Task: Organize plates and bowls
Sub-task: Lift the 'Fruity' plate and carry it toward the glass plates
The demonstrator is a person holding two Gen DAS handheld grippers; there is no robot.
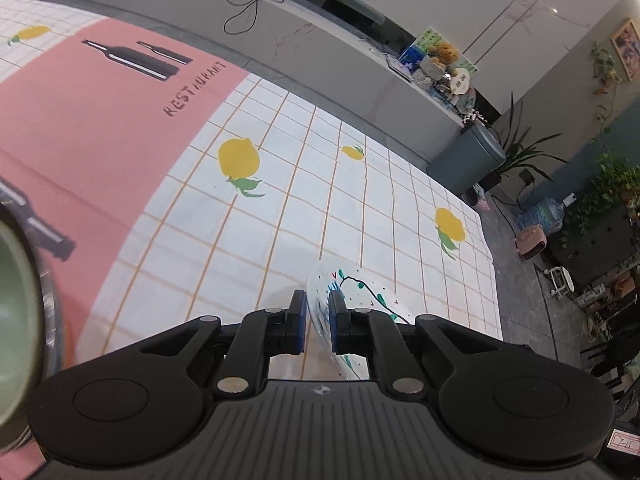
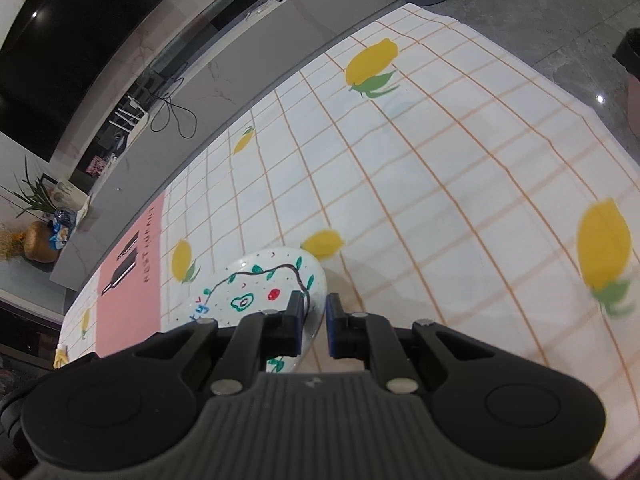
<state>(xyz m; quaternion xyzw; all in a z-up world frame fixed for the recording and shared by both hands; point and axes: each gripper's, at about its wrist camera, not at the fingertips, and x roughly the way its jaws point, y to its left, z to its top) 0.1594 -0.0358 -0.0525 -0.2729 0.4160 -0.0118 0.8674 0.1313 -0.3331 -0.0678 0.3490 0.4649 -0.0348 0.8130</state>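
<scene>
My left gripper (image 1: 317, 305) is shut on the rim of a white plate (image 1: 360, 292) painted with green leaves and a black vine, held above the table. My right gripper (image 2: 316, 307) is shut on the rim of a white painted plate (image 2: 256, 284) with an avocado and a red dot; this plate reaches left of the fingers. I cannot tell whether both views show one plate or two. A pale green bowl (image 1: 16, 312) with a dark metal rim fills the left edge of the left wrist view, close and blurred.
The table carries a white checked cloth with lemons (image 1: 239, 159) and a pink placemat (image 1: 92, 128) printed with bottles. A grey counter (image 1: 320, 44) with cables runs behind. A grey bin (image 1: 466, 160) and plants (image 1: 600, 184) stand beyond the table's right end.
</scene>
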